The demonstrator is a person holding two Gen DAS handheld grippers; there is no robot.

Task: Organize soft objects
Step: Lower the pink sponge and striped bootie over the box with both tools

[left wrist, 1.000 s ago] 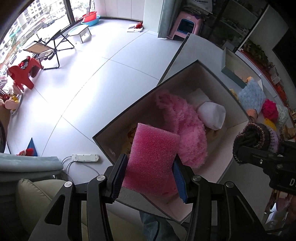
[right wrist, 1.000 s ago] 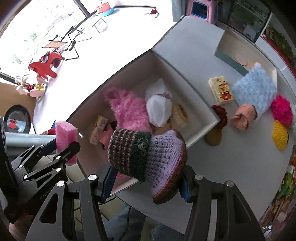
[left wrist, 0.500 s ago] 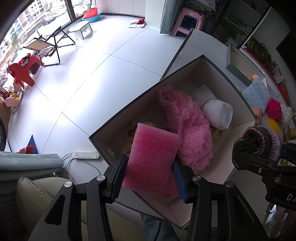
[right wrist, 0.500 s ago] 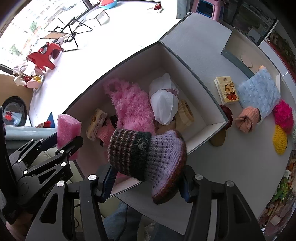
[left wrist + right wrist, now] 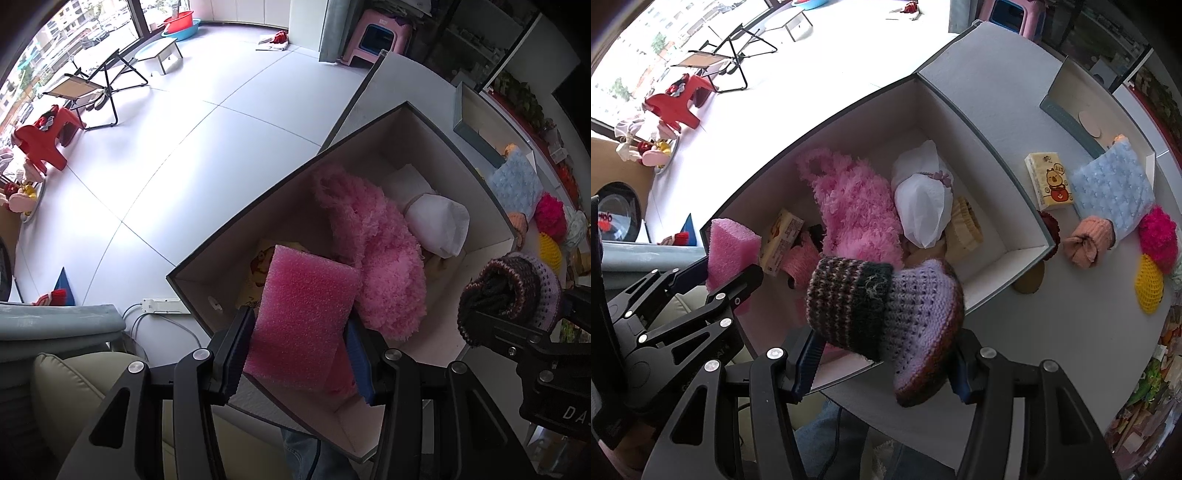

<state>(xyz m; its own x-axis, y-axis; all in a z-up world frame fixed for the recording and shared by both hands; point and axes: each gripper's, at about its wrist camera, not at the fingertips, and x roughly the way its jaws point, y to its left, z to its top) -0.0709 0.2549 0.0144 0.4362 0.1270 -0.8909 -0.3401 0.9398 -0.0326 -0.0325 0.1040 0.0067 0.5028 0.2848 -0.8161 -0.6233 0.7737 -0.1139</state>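
Note:
My left gripper (image 5: pixel 301 354) is shut on a pink foam sponge (image 5: pixel 304 314) and holds it over the near corner of an open grey box (image 5: pixel 255 210). The sponge also shows in the right wrist view (image 5: pixel 729 251). My right gripper (image 5: pixel 882 363) is shut on a purple knitted hat with a dark striped brim (image 5: pixel 882 306), above the box's near wall (image 5: pixel 993 288). The hat also shows in the left wrist view (image 5: pixel 511 295). Inside the box lie a fluffy pink bag (image 5: pixel 853 210), a white cap (image 5: pixel 923 206) and a tissue pack (image 5: pixel 781 240).
On the grey table (image 5: pixel 1052 332) right of the box lie a yellow tissue pack (image 5: pixel 1049 181), a blue fluffy cloth (image 5: pixel 1112 188), a peach hat (image 5: pixel 1089 243), a magenta pom (image 5: pixel 1160 236) and a yellow knit (image 5: pixel 1148 284). A teal tray (image 5: pixel 1067 118) stands behind. A sofa arm (image 5: pixel 66 387) is at lower left.
Both grippers have moved a little forward over the box with their loads still held. The sponge now hangs further inside the box's near corner.

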